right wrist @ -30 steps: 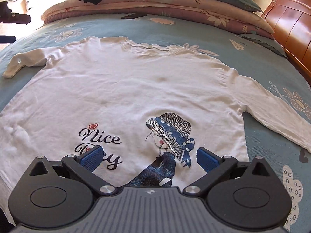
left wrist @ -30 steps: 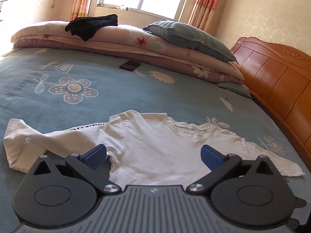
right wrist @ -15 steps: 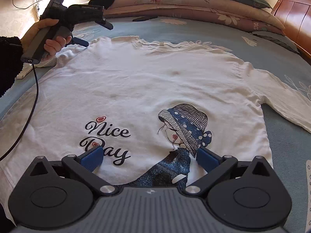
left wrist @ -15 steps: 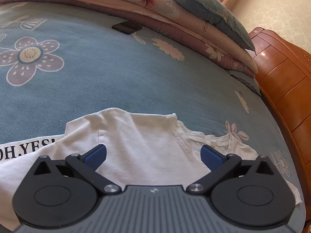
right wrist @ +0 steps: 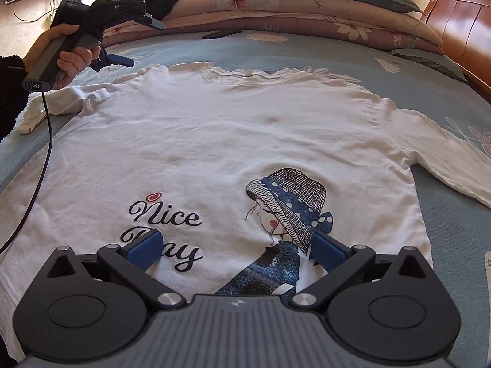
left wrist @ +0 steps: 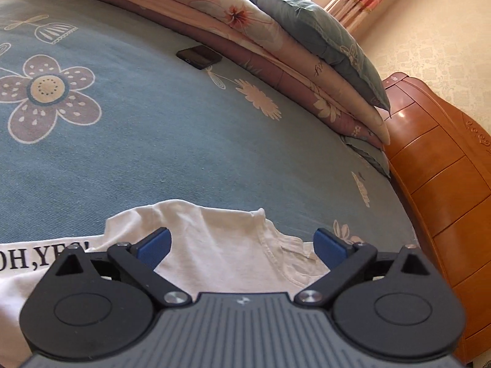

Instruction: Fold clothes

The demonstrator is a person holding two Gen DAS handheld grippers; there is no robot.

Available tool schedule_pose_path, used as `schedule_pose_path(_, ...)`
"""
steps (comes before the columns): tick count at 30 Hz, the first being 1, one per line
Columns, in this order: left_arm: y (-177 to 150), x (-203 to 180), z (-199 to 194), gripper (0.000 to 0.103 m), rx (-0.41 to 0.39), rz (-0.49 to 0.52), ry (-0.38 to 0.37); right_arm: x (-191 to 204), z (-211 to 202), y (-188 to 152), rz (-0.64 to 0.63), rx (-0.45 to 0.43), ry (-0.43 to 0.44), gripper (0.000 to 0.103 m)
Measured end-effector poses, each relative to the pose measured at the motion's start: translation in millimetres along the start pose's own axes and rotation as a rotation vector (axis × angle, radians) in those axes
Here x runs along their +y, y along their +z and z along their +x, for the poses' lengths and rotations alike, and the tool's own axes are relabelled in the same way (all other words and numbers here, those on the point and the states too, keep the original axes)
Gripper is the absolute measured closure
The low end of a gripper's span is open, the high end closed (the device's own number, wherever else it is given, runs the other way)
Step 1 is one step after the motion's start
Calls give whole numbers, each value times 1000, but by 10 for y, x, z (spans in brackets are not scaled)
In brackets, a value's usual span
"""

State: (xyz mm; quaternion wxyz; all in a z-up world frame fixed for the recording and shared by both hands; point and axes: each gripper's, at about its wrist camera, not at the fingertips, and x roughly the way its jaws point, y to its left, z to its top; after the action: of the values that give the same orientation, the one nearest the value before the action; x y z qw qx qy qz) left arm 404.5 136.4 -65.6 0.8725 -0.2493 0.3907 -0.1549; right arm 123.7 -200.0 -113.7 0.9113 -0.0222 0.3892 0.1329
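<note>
White long-sleeved shirt (right wrist: 245, 141) lies spread flat, front side up, across the middle of the right wrist frame on a blue flowered bedspread (right wrist: 322, 52). Its print shows the words "Nice Day" at lower left of centre and a figure in a dotted blue hat at lower right of centre. The collar points toward the top of the frame, one sleeve runs off to the right edge, and the other sleeve is bunched at the left edge.

Right gripper (right wrist: 236, 253) sits at the bottom of its frame over the lower part of the shirt, its blue pads (right wrist: 144, 250) spread wide apart with nothing between them.

Left gripper (right wrist: 119, 41) shows at the upper left of the right wrist frame, held in a hand (right wrist: 66, 56) above the shirt's bunched sleeve, with a black cable (right wrist: 46, 141) hanging from its handle. In the left wrist frame its jaws are parted wide and empty, with the shoulder and collar of the shirt lying just ahead of and between them.

A stack of folded quilts (left wrist: 276, 49) with a blue-grey pillow (left wrist: 322, 40) on top runs along the upper part of the left wrist frame. A dark phone (left wrist: 199, 56) lies on the bedspread just beside the quilts. A wooden headboard (left wrist: 445, 184) fills the right edge
</note>
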Motion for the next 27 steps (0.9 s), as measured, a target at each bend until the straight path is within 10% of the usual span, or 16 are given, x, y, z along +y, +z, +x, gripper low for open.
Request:
schedule_pose_path(9, 103, 117, 432, 5, -21, -6, 259, -13, 5, -9, -16, 5, 7, 0)
schedule_pose_path(17, -10, -127, 366, 4, 35, 5, 28, 0, -1, -27, -12, -9, -3, 0)
schedule_pose_path(22, 12, -112, 570, 4, -6, 62, 252, -11, -2, -24, -16, -9, 4, 0)
schedule_pose_path(27, 53, -163, 426, 4, -19, 58, 253, -6, 3, -16, -12, -3, -1, 0)
